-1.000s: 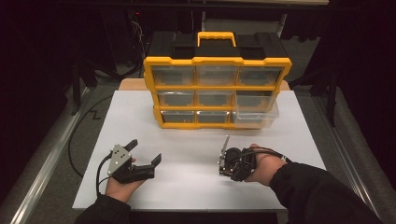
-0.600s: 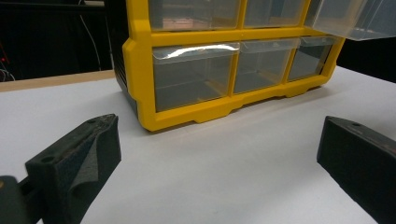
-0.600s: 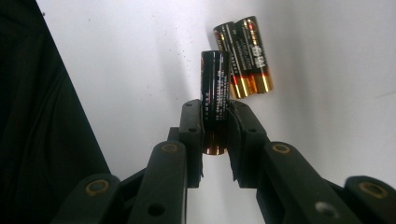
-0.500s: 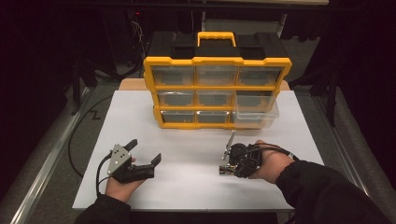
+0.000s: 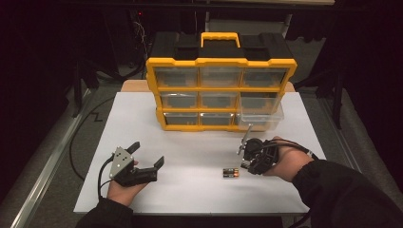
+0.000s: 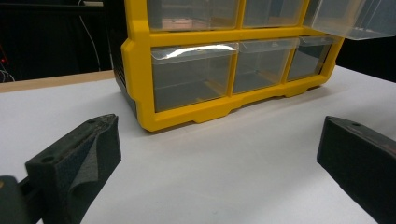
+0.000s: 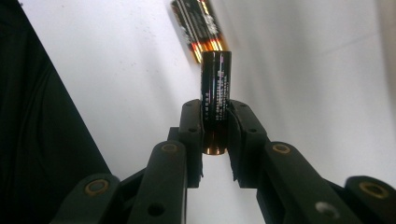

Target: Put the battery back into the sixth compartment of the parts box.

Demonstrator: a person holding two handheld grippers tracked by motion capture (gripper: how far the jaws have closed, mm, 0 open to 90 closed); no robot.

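The right gripper (image 7: 215,128) pinches a single black battery (image 7: 215,93) between its pads, the cell standing up out of the jaws along their length. Below it on the white worktop (image 5: 199,142) lie the other batteries (image 5: 232,173), a small bunch side by side near the front edge, a little right of the middle; in the right gripper view they (image 7: 198,28) lie just past the tip of the held one. In the high view the right gripper (image 5: 248,151) is held above the sheet just right of that bunch, the person's dark sleeve (image 5: 347,194) coming in from the front right corner.

The left gripper (image 5: 145,159) rests near the front left of the worktop with its jaws spread wide and nothing between them; a black cable (image 5: 101,171) loops from its back.

Toward the far edge stands a yellow drawer organiser (image 5: 221,90) with clear plastic drawers and a yellow carry handle on top. One clear drawer (image 5: 260,114) at its lower right is pulled out over the sheet, close behind the right gripper. The bare sheet between the left gripper and the organiser carries nothing.
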